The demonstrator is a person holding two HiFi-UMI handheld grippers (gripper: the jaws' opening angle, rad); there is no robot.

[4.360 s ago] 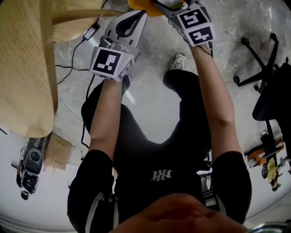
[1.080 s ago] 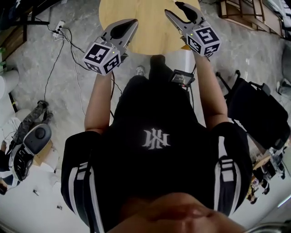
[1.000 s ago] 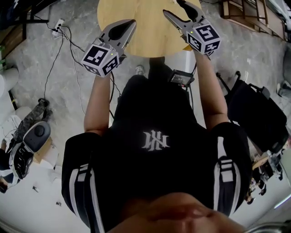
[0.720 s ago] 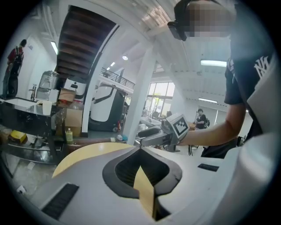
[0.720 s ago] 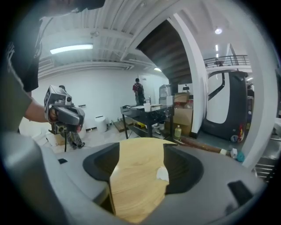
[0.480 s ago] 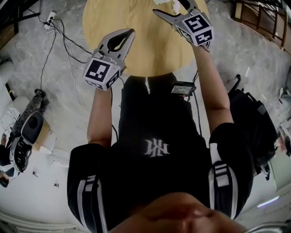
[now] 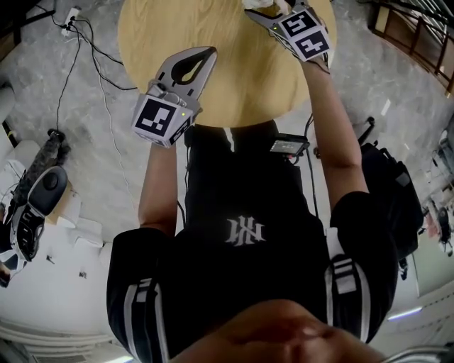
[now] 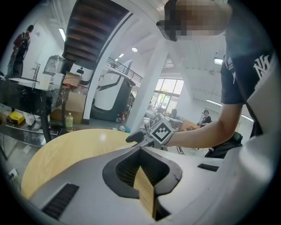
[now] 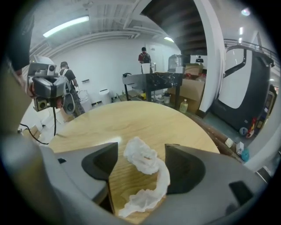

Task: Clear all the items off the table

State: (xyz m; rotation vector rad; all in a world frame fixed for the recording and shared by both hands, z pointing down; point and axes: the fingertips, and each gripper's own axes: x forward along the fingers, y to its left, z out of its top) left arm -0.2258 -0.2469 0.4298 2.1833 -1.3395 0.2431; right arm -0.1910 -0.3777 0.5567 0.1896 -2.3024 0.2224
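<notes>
A crumpled white tissue (image 9: 142, 160) lies on the round wooden table (image 9: 131, 118), between the jaws of my right gripper (image 9: 141, 147). Those jaws are open on either side of it and have just been closing a little; the pads do not press on it. In the head view the right gripper (image 7: 273, 8) sits at the table's (image 7: 234, 78) far part, where a bit of the tissue (image 7: 257, 3) shows at the top edge. My left gripper (image 7: 207, 51) hovers over the table's near left, shut and empty. In the left gripper view its tips (image 8: 140, 149) meet.
Cables (image 7: 92, 49) trail on the grey floor left of the table. A black device (image 7: 39, 202) lies at the far left and a dark chair (image 7: 394, 191) stands at the right. Beyond the table, people stand by a black bench (image 9: 153, 83).
Both grippers have come down and forward over the table. The right gripper now straddles the tissue, which was out of sight a second ago. The left stays shut.
</notes>
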